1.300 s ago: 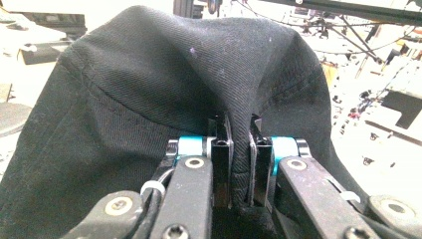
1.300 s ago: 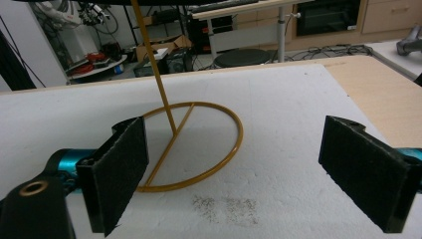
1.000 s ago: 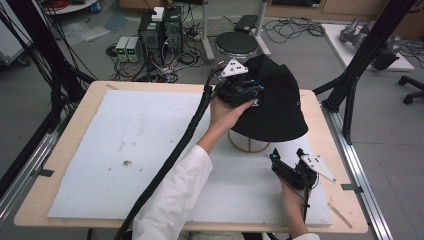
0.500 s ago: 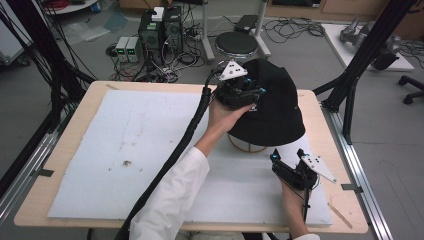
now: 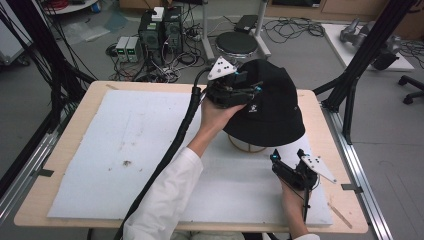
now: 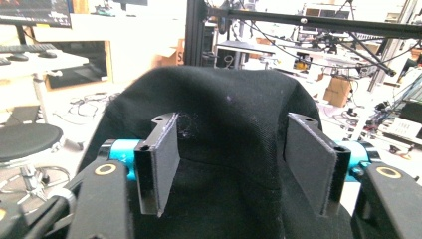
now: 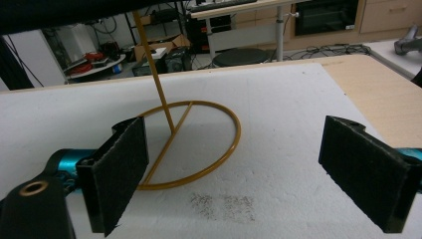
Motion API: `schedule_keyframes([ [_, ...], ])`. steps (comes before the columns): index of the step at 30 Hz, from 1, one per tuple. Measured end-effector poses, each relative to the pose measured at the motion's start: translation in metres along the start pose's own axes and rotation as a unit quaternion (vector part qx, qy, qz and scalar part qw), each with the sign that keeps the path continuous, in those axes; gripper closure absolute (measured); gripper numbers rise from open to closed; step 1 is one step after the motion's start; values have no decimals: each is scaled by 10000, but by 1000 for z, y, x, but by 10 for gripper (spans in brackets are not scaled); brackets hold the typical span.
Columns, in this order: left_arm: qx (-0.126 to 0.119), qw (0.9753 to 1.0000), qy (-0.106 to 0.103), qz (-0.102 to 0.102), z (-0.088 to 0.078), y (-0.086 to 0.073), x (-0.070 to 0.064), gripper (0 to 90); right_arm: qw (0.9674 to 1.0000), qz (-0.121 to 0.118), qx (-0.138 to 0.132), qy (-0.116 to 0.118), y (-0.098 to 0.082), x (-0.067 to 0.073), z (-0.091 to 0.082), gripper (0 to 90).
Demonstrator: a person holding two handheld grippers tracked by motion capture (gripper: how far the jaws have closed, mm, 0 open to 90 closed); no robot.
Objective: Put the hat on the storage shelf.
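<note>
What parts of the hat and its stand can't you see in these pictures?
- Stand top: in the right gripper view the pole runs up under the hat brim at the top edge.
- Stand base: in the high view the hat covers most of the ring.
- Hat logo: high view, too small to read.
- Hat's far side: left gripper view, hidden behind the crown; left claw pads stand off it.

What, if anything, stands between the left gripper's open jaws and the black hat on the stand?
Nothing visible does. The left gripper, whose jaws have just been opening, sits right at the black hat, its fabric between the pads with no other object intervening.
</note>
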State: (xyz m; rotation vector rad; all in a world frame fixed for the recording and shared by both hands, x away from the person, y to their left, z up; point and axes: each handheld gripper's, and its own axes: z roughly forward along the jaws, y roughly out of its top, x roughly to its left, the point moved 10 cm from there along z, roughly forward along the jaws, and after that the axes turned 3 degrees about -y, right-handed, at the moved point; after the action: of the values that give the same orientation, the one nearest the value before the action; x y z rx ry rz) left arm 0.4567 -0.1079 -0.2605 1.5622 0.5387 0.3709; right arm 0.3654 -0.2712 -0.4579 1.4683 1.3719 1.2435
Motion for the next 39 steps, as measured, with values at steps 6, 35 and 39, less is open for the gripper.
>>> schedule_keyframes([
  [6, -140, 9997, 204, 70, -16, 6, 9, 378, 10000, 0, 0, -2, 0, 0, 0, 113],
  [35, -793, 9769, 1963, 290, -154, 25, 97, 369, 10000, -27, -20, -26, 0, 3, 1, 113],
  [39, -874, 9697, 2254, 359, -180, 24, 106, 367, 10000, -40, -18, -28, 0, 4, 1, 113],
])
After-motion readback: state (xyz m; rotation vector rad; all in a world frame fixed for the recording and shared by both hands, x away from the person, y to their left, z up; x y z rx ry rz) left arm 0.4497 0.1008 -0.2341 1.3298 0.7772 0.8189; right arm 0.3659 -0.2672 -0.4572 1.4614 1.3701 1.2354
